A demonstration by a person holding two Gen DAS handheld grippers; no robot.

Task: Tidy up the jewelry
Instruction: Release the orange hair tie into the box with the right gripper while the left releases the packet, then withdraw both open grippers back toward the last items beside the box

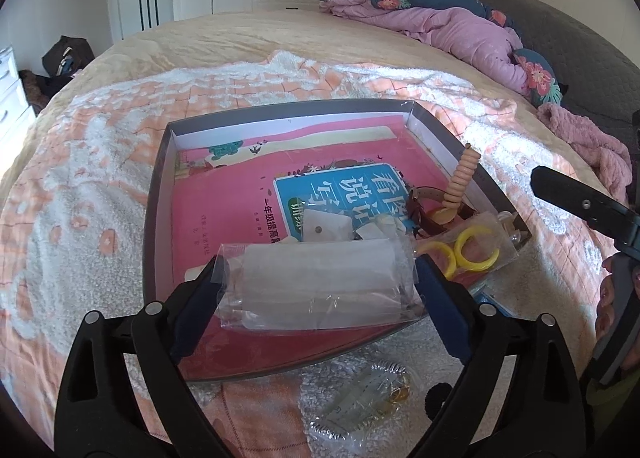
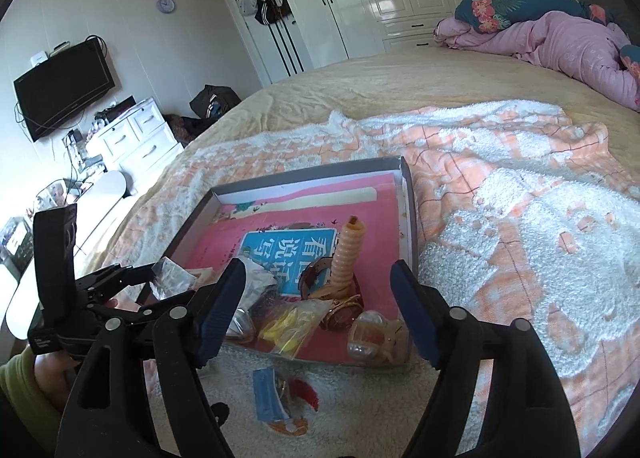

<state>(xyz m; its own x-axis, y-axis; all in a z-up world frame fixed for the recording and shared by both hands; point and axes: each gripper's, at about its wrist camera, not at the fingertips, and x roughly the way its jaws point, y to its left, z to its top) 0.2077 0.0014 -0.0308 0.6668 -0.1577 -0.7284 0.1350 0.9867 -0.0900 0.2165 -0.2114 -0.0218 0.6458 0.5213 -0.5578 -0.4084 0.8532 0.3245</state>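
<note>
The left claw has its 2 blue fingers wide apart, with a clear plastic bag stretched between them and touching both, so it seems to hold the bag over the near side of the box lid. The right claw is wide open and holds nothing; it hangs over the near edge of the lid. The lid sits on the fluffy blanket on the bed, and the jewelry is piled in its corner at 4 o'clock in the left view. I think the bag could slip, because it is thin and shiny and the grip looks loose. It could fall on the blanket and not in the lid. I count 1 pink book in the lid, 1 orange spiral band, 2 watches, I think, at, 2 yellow rings in a small bag, and 1 pale hair clip. 2 more small packets lie on the blanket, at 6 o'clock of the lid: and.
</note>
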